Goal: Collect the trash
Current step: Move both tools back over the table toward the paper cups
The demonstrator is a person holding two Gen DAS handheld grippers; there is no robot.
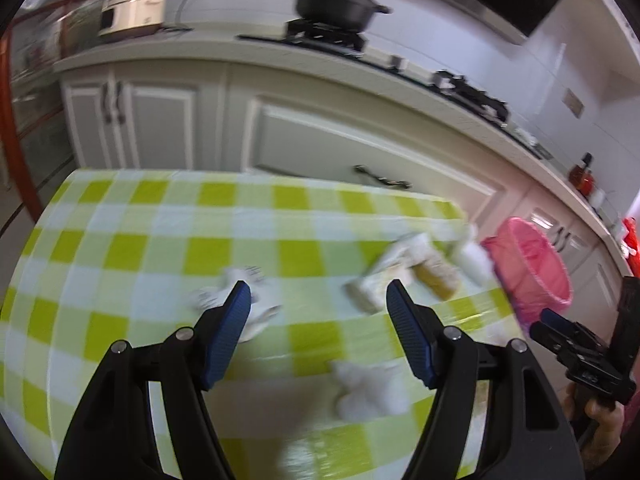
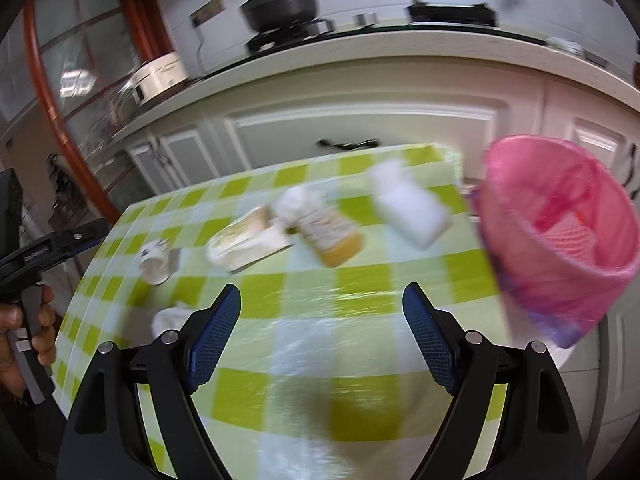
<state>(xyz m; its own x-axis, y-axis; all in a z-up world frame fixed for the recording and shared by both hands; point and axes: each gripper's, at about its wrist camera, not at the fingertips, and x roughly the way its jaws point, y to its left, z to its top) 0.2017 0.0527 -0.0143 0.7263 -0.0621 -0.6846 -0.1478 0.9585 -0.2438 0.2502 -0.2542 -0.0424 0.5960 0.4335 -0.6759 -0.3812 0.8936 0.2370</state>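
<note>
Both my grippers, left [image 1: 318, 294] and right [image 2: 322, 298], hang empty, fingers apart; next I must pick a tissue [image 1: 370, 390] for the bin [image 2: 560, 232].

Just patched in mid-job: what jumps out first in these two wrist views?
The green-and-white checked tablecloth fills both views, with the pink-lined trash bin at the table's right edge. Blurred litter lies scattered on the cloth: a white bottle, a yellowish jar and crumpled tissue. Both the left gripper and right gripper are open and empty.
</note>
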